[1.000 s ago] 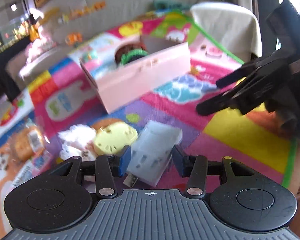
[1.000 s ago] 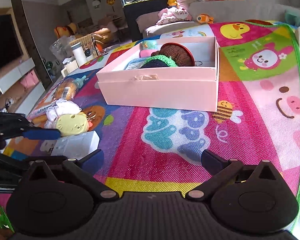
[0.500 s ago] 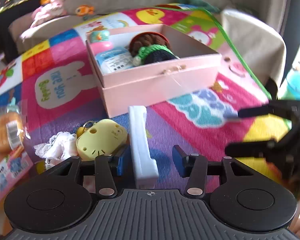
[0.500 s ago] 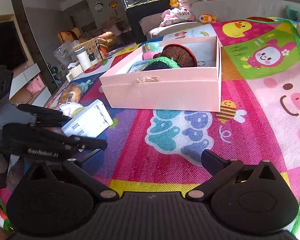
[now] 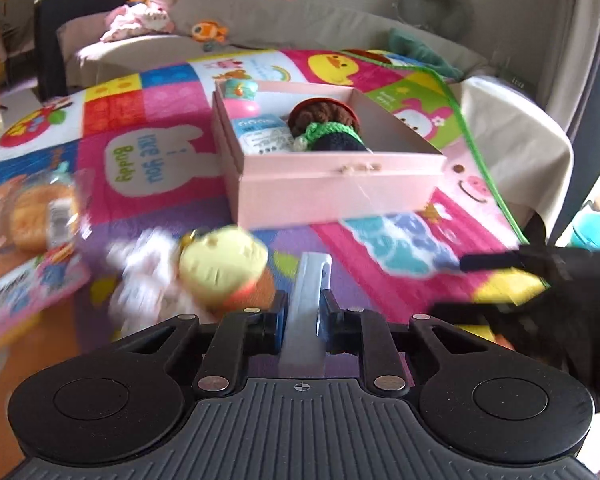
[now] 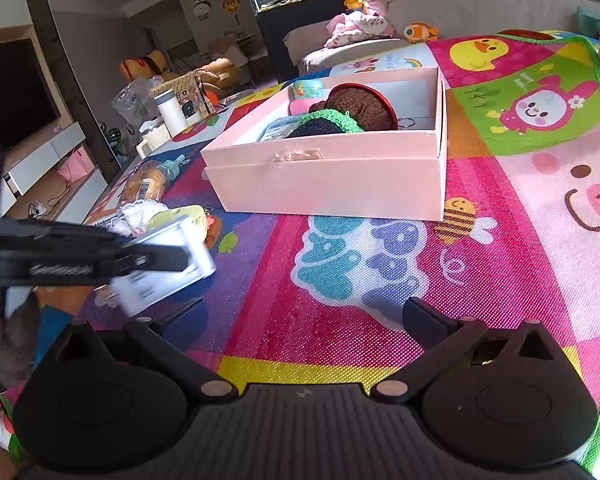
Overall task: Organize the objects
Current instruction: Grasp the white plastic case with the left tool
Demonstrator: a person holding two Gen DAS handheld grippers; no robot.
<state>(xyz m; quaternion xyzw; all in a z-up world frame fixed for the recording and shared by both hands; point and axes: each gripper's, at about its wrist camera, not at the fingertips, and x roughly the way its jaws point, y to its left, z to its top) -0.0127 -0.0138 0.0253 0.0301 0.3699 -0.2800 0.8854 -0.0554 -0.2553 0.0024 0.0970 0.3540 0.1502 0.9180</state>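
Your box [image 5: 332, 188] sits far on the mat [image 5: 400, 240]; the toy [image 5: 220, 264] and bread packet [image 5: 40, 216] lie near left of it.

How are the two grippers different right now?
The left gripper is shut on a white box, lifted edge-up; the right gripper is wide open and empty. In the right wrist view the left looks blurred, the right sharp. Both are black and point toward the pink box.

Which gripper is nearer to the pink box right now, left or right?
Neither clearly; both sit back from the pink box with bare mat between. The left gripper is clamped on a white case off its left corner; the right gripper hangs open facing its long side.
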